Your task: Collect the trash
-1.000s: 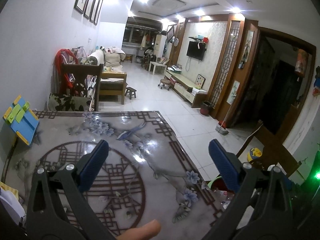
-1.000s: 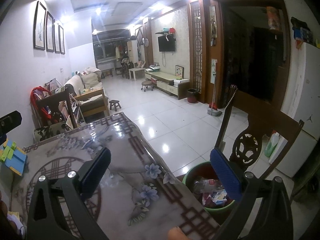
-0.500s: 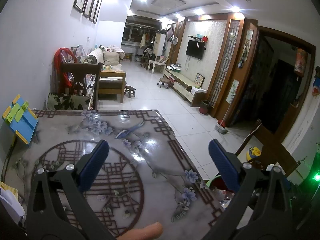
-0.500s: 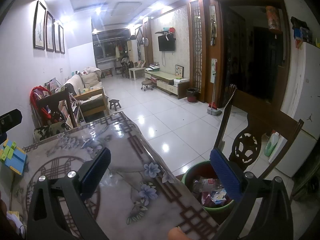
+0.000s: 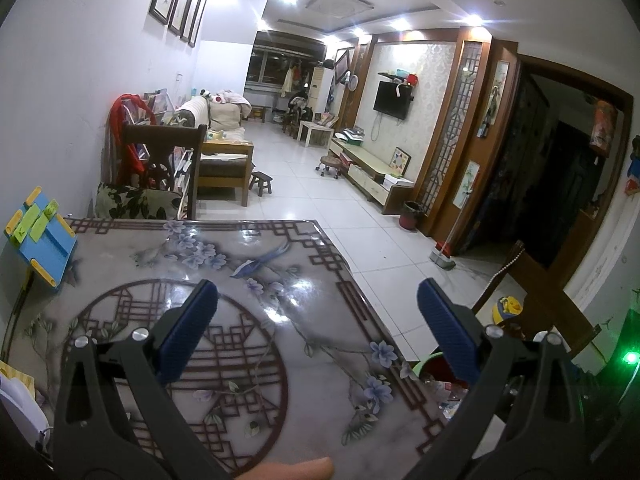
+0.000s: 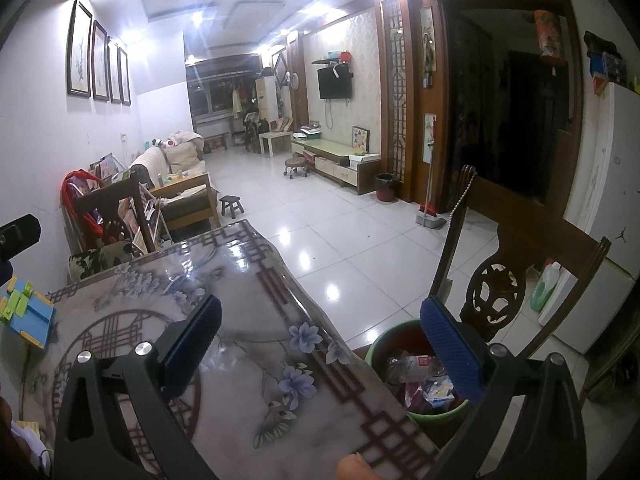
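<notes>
Currently, your left tongs (image 5: pixel 316 320) and right tongs (image 6: pixel 320 328) are spread, empty; trash (image 6: pixel 420 376), light, crinkly wrappers, lies in the green bin (image 6: pixel 384 344) at lower right; pinch edges

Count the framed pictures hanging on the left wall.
4, in a row high on the left wall: first, second, third, fourth, nearest to farthest. None looks hidden.

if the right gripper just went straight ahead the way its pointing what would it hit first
Likely nothing soon. The right gripper is open and points over the table's edge, with the trash bin below to its right; beyond looks like open floor. Depth is hard to judge.
</notes>
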Demonstrator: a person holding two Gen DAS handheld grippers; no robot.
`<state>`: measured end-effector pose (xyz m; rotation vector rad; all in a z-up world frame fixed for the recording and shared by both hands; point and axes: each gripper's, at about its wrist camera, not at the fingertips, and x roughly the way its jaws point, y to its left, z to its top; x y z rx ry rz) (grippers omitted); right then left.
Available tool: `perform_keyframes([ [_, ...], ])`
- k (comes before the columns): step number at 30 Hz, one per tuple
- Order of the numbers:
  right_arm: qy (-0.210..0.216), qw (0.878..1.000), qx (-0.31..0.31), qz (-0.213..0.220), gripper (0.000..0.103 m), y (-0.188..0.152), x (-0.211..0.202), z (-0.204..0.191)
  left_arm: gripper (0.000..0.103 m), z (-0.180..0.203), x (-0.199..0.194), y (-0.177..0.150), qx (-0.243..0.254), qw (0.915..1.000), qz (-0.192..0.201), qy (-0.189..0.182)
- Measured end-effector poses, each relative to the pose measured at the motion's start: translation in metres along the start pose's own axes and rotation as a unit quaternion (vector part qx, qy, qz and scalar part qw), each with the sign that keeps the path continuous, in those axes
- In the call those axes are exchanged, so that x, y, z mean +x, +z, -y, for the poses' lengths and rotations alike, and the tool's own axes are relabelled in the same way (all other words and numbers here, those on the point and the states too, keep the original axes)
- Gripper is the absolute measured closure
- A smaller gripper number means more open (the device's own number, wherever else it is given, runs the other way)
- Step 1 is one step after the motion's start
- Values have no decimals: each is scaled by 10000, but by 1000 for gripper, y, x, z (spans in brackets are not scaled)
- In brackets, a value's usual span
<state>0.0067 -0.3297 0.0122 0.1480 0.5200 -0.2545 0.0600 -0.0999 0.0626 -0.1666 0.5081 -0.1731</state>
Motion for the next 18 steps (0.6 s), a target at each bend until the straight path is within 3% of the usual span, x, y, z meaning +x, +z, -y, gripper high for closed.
perform_keyframes([
  [11, 57, 9998, -40, -176, 7, -9, 13, -4, 5, -6, 10, -6, 17, 10000, -82, 8],
  [17, 246, 9969, -346, -659, 7, -26, 47, -25, 5, -37, 39, -27, -120, 9980, -390, 473],
  [18, 281, 9957, -437, -770, 7, -33, 57, -31, 5, -53, 49, -39, -190, 9960, -498, 721],
])
